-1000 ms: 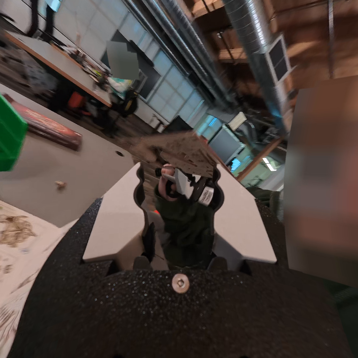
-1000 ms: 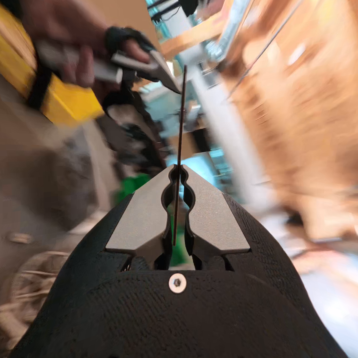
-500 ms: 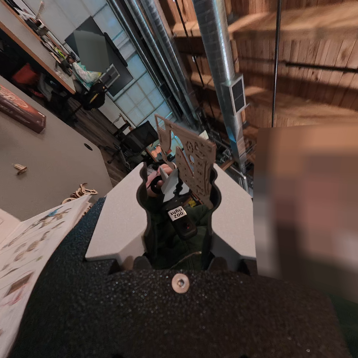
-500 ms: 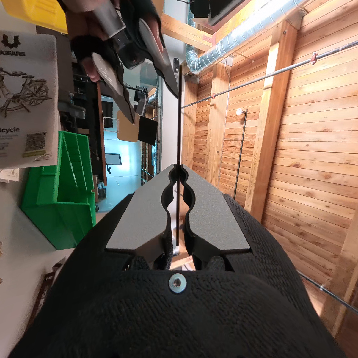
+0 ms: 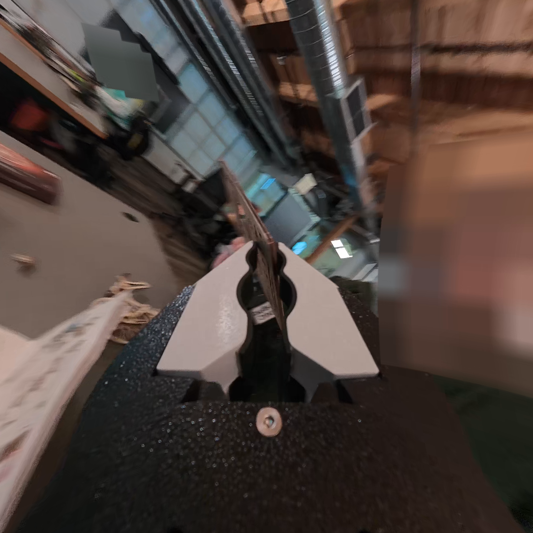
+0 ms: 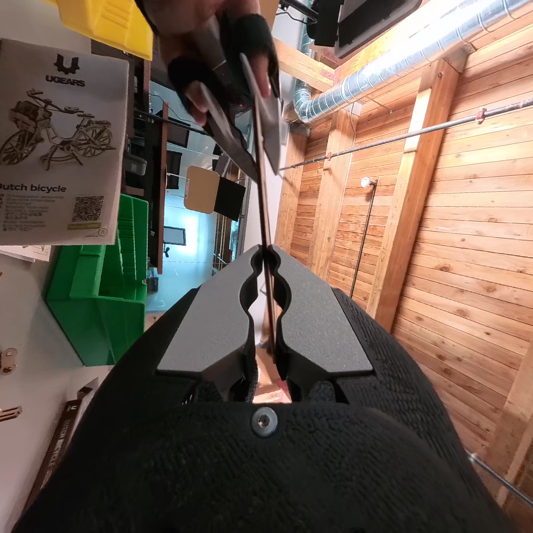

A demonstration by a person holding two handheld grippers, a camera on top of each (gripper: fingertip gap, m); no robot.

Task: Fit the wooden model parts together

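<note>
- Plank wall [image 6: 432, 230] on the right; green bin [image 6: 95, 302] and booklet [image 6: 57, 144] on the left.
- Right gripper [image 6: 266, 248] clamps a thin wooden sheet [image 6: 264, 207] edge-on.
- Left gripper [image 5: 265, 246] pinches the same sheet's far end.

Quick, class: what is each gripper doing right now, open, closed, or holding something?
Left gripper: closed on the thin wooden sheet.
Right gripper: closed on the same wooden sheet, seen edge-on.

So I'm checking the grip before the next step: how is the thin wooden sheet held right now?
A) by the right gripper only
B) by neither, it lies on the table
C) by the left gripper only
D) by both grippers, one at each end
D: the right gripper is shut on the wooden sheet, and the left gripper closes on its far end.
</note>
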